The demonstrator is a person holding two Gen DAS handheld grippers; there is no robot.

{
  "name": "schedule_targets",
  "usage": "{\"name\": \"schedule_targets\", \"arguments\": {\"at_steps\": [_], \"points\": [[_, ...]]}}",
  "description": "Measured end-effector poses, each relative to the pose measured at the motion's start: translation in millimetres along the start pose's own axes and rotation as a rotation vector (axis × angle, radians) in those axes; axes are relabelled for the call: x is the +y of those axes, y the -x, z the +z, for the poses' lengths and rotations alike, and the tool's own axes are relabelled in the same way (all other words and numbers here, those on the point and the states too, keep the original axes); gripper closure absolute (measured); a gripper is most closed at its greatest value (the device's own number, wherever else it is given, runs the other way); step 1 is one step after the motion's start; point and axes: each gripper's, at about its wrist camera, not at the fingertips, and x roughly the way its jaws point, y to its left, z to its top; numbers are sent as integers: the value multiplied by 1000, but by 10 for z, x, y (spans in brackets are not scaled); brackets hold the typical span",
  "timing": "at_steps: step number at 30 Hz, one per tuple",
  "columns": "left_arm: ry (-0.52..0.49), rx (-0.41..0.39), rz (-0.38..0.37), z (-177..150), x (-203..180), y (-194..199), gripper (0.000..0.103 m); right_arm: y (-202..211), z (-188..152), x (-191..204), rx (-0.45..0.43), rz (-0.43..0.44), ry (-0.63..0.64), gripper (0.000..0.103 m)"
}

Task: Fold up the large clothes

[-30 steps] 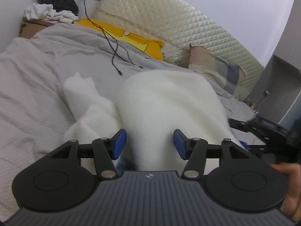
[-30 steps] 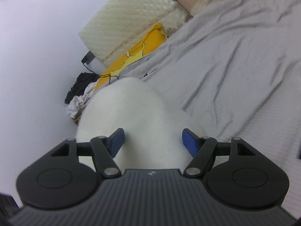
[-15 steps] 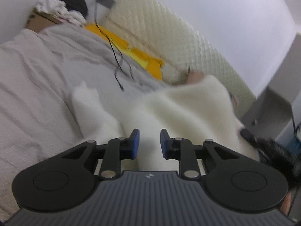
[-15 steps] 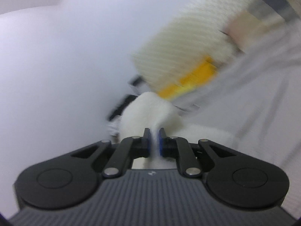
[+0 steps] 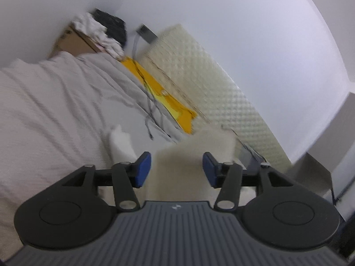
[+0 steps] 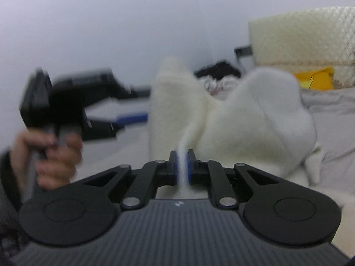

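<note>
A fluffy white garment (image 6: 255,119) is lifted off the grey bed sheet (image 5: 44,115). My right gripper (image 6: 182,166) is shut on a fold of the garment, which runs up between its blue pads. My left gripper (image 5: 175,168) is open, with the garment (image 5: 193,155) lying between its spread blue pads; a white sleeve end (image 5: 121,141) lies on the sheet to its left. The left gripper also shows blurred in the right wrist view (image 6: 133,104), its fingers at the garment's left edge.
A quilted cream headboard (image 5: 210,84) stands along the white wall. A yellow pillow (image 5: 159,97) and a dark cable (image 5: 150,110) lie at the bed's head. A cardboard box (image 5: 73,42) with piled clothes stands in the corner. A grey cabinet (image 5: 332,137) stands at the right.
My left gripper closed partway half a second ago and has now opened wide again. My right gripper shut on the garment, stays shut, and has swung to face the left gripper. Both have lifted.
</note>
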Motion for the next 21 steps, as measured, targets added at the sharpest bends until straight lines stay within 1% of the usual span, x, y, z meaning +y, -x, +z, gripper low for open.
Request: {"name": "schedule_targets", "arguments": {"at_steps": [1,3,5,8,10,11,14,15,16,17,18,19,21], "points": [[6,-15,18,19,-3,91,42,-34,-33,40,33,5,8,92],[-9,-28,27,46,-43,219,41,-120,-89,141,104,21,36,92],[-50,-20,52,44,-118,270,40,-167,-147,249,167,37,64,91],[-130,-1,129,-31,-218,214,39,-225,-207,326,241,54,64,90],[-141,16,177,-79,-214,101,39,-225,-178,288,252,66,39,90],[-129,34,207,-87,-188,19,39,-223,-148,252,253,67,31,90],[-96,67,221,-117,-77,-244,39,-118,-96,211,261,38,17,87],[-82,81,228,-131,-36,-333,39,-96,-92,187,263,36,1,78],[-68,104,242,-138,4,-427,39,-60,-57,147,262,38,-24,71],[-58,122,244,-144,44,-506,39,-72,33,95,256,38,-43,57],[-49,146,239,-164,74,-573,39,-50,78,81,243,42,-61,51],[-43,171,236,-187,97,-632,39,-6,109,36,224,49,-79,50],[-49,175,248,-216,130,-692,39,74,190,-52,185,47,-118,50]]}}
